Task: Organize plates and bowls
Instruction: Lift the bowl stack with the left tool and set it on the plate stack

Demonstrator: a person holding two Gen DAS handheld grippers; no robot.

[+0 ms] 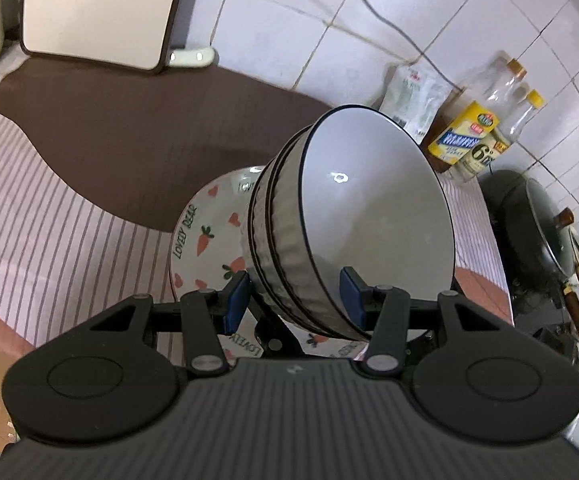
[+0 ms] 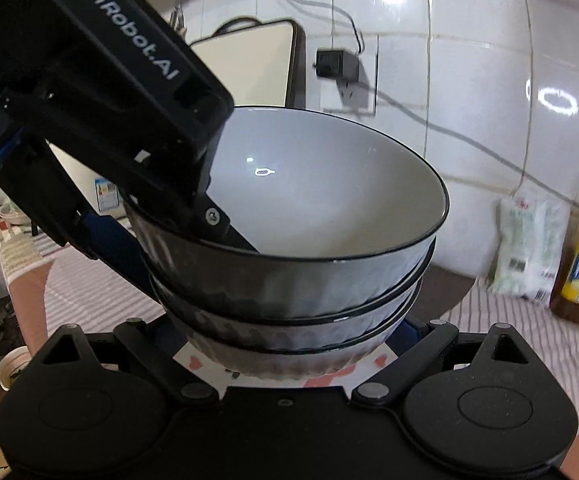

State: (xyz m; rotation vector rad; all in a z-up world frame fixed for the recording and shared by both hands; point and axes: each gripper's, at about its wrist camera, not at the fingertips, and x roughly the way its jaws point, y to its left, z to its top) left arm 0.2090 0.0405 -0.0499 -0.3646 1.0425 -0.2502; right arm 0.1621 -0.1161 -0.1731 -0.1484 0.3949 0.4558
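Observation:
A stack of three grey ribbed bowls with dark rims (image 1: 369, 220) stands on a white plate with carrot and heart prints (image 1: 205, 236). My left gripper (image 1: 295, 294) is shut on the rims of the stack, one blue pad outside and one inside. In the right wrist view the bowl stack (image 2: 309, 280) fills the middle, with the left gripper's black body (image 2: 121, 92) clamped on its near left rim. My right gripper (image 2: 289, 344) sits around the bottom of the stack just above the plate (image 2: 329, 378); its fingertips are mostly hidden behind the bowls.
The striped cloth (image 1: 49, 220) and brown mat (image 1: 149, 128) cover the counter. A white cutting board (image 1: 97, 12) leans against the tiled wall. Oil bottles (image 1: 485, 128) and a bag (image 1: 413, 100) stand at the right, a black wok (image 1: 537, 232) beyond them.

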